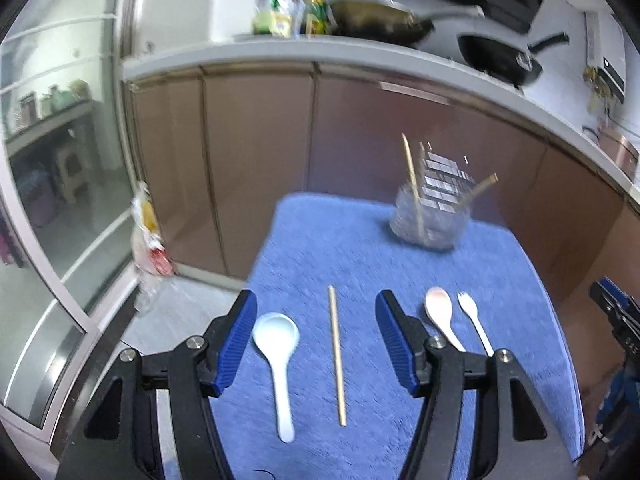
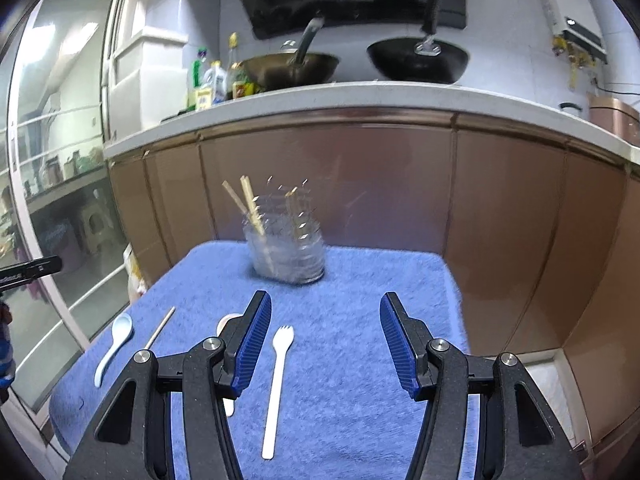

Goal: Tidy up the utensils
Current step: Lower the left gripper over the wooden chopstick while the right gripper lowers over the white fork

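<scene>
On the blue towel point(image 1: 360, 248) lie a pale blue spoon point(image 1: 278, 356), a wooden chopstick point(image 1: 337, 354), a pinkish spoon point(image 1: 441, 314) and a white fork point(image 1: 474, 320). A clear holder point(image 1: 430, 216) with chopsticks stands at the far side. My left gripper point(image 1: 316, 316) is open above the blue spoon and chopstick. My right gripper point(image 2: 325, 322) is open above the white fork point(image 2: 276, 376); the holder point(image 2: 285, 250) stands ahead. The blue spoon point(image 2: 114, 346), the chopstick point(image 2: 160, 327) and part of the pinkish spoon point(image 2: 227, 322) show to its left.
Brown cabinet fronts point(image 2: 360, 184) rise behind the towel-covered table. Two woks point(image 2: 418, 60) and bottles point(image 2: 212, 84) sit on the white counter above. A glass sliding door point(image 1: 60, 180) is on the left, with a plastic bag point(image 1: 146, 240) on the floor.
</scene>
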### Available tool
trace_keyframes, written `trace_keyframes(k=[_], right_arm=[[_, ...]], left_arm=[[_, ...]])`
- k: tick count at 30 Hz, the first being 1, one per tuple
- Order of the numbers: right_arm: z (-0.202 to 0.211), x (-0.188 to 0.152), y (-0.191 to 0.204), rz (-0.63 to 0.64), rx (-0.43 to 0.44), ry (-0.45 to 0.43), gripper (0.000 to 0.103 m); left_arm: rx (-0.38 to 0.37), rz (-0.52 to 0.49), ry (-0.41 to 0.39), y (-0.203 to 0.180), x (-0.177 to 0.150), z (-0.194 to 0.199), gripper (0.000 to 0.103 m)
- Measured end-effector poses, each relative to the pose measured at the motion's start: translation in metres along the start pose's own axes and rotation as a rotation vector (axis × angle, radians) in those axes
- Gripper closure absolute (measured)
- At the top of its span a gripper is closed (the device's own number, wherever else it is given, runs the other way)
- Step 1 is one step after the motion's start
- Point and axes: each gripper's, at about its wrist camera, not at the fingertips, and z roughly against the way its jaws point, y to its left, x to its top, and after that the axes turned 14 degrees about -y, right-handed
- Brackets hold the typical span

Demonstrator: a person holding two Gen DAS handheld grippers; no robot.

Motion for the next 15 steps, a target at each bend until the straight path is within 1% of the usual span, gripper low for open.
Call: trace_keyframes(k=[4,8,10,13,15], right_arm=[[-0.017,-0.008,0.011,0.039,0.02,0.057,0.048],[-0.042,-0.016,0.02,0.033,0.093,0.125,0.051],[-0.055,-0.019,0.023,0.029,0.118,0.159,0.056],[-0.078,-0.026,0.026,0.017,0.145,0.222,0.063],[-0.09,-0.031,0.028,0.015,0.16,0.258,0.066]], left_arm=[[-0.044,-0.018,0.063,-0.007,-0.008,-0.023,0.044],[-0.09,-0.015,0.119,-0.009,-0.013,-0.045,0.044],[-0.102,-0.004,0.149,-0.009,-0.016,-0.055,0.046],[-0.116,-0.008,0.184,-0.01,-0.018,-0.069,0.051],[-0.127,0.0,0.206,-0.011,-0.02,-0.079,0.052]])
